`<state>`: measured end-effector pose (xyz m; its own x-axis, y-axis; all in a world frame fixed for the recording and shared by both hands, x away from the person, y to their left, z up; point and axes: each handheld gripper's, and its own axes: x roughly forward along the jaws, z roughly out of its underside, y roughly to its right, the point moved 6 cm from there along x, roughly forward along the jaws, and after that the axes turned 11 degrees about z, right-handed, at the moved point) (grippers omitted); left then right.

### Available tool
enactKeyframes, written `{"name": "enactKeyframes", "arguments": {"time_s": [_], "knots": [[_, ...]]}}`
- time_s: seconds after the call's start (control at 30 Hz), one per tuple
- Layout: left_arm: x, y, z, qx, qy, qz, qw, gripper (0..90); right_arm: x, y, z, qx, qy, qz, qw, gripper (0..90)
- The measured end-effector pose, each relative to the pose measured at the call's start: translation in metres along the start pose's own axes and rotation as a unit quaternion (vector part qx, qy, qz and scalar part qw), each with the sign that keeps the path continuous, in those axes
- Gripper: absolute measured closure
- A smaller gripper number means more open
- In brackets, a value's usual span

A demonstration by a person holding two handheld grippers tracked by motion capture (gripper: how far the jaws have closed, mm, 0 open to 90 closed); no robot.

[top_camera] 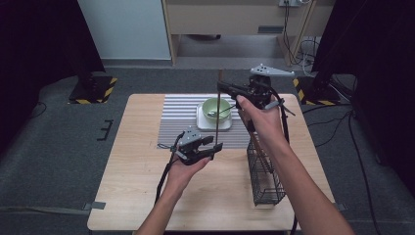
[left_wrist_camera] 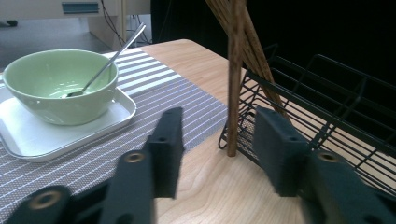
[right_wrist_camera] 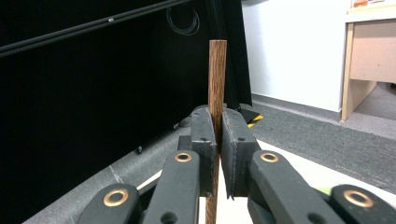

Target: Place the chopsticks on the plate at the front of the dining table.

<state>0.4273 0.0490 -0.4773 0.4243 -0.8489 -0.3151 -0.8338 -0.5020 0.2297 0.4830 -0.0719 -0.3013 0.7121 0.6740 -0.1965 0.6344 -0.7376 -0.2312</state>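
A dark wooden chopstick (top_camera: 217, 112) stands upright, its lower end on the table beside the wire basket (top_camera: 264, 181). My right gripper (top_camera: 224, 88) is shut on its upper part; in the right gripper view the pads (right_wrist_camera: 203, 135) squeeze the stick (right_wrist_camera: 217, 79). My left gripper (top_camera: 215, 148) is low at the stick's bottom end. In the left gripper view it (left_wrist_camera: 217, 126) is open, and the stick (left_wrist_camera: 233, 93) stands just beyond the gap, touching neither pad.
A green bowl (top_camera: 215, 108) with a metal spoon (left_wrist_camera: 112, 60) sits on a white tray (top_camera: 201, 125) on a striped mat (top_camera: 176, 122). More wooden chopsticks (left_wrist_camera: 261, 60) lean in the black wire basket (left_wrist_camera: 327, 102) on the table's right side.
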Motion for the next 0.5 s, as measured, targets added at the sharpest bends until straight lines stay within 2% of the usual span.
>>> {"name": "enactKeyframes", "arguments": {"time_s": [0.3,0.5], "knots": [[-0.0005,0.0040,0.0005,-0.009,0.005,0.012,0.9999,71.8,0.0007,-0.0002,0.0021,-0.002,-0.009,-0.002,1.0000,84.6],[-0.0001,0.0047,-0.0005,-0.011,0.008,0.016,0.9998,76.0,0.0002,0.0010,0.0029,0.001,-0.011,-0.004,0.9999,84.6]]}}
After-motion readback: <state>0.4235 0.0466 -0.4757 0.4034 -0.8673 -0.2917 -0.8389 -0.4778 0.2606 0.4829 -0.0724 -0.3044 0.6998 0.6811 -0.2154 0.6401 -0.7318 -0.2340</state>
